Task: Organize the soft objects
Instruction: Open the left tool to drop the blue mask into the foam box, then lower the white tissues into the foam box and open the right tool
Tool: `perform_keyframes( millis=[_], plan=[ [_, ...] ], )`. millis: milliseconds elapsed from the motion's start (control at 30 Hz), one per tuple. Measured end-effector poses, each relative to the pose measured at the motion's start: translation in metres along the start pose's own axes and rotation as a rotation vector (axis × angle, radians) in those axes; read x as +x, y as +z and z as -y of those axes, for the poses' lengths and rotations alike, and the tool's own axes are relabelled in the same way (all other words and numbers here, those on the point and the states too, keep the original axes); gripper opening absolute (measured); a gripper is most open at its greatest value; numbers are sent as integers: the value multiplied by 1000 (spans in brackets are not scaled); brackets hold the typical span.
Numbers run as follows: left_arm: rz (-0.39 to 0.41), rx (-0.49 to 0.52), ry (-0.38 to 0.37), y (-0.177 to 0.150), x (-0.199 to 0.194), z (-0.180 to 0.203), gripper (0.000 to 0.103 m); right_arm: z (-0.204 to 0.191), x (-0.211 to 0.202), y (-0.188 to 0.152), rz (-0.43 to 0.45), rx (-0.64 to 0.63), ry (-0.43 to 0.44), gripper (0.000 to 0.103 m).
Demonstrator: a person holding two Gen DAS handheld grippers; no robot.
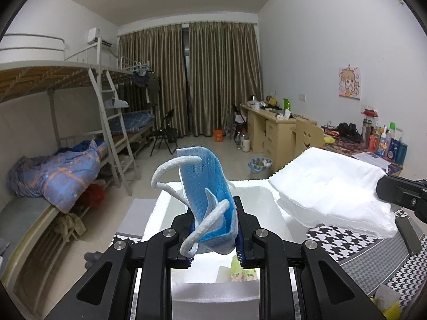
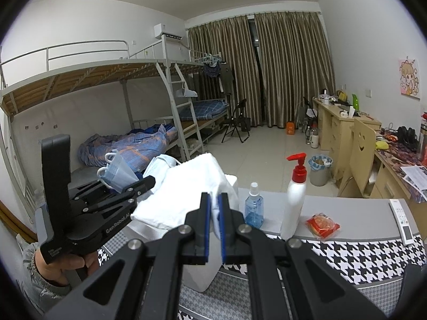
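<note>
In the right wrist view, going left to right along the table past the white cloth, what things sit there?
Blue spray bottle → white pump bottle with red top → red snack packet → white remote.

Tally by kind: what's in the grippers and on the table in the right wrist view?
Blue face mask, in left gripper: 1
White cloth, in right gripper: 1
Bottles, blue spray bottle and white pump bottle: 2
Red snack packet: 1
White remote: 1
Total: 6

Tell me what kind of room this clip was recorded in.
Most likely a shared dormitory room: metal bunk beds with ladders line one wall, wooden study desks cluttered with belongings line the other, and clothes hang from a bunk rail.
</note>
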State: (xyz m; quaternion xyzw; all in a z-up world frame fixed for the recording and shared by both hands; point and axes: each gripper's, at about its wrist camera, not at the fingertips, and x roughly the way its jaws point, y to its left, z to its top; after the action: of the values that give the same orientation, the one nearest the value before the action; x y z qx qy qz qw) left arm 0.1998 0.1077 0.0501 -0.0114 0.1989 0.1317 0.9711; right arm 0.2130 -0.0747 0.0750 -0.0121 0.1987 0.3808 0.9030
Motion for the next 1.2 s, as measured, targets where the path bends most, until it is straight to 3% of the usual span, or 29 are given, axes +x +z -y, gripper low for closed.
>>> perform_keyframes(
  millis=[233, 400, 700, 933, 1200],
  plan=[
    [-30, 11, 2, 1, 13, -2, 28, 2, 1, 0, -1, -5, -11, 9],
    [-23, 23, 22, -3, 12, -2, 75, 3, 3, -1, -7, -7, -16, 9],
    [17, -10, 39, -5, -3, -12, 100, 1, 6, -3, -12, -11, -11, 9],
    [50, -46, 73, -5, -20, -26, 102, -3, 11, -2, -20, -27, -5, 9],
    [105, -78, 274, -14, -48, -45, 102, -11, 16, 0, -29, -52, 8, 9]
  ],
)
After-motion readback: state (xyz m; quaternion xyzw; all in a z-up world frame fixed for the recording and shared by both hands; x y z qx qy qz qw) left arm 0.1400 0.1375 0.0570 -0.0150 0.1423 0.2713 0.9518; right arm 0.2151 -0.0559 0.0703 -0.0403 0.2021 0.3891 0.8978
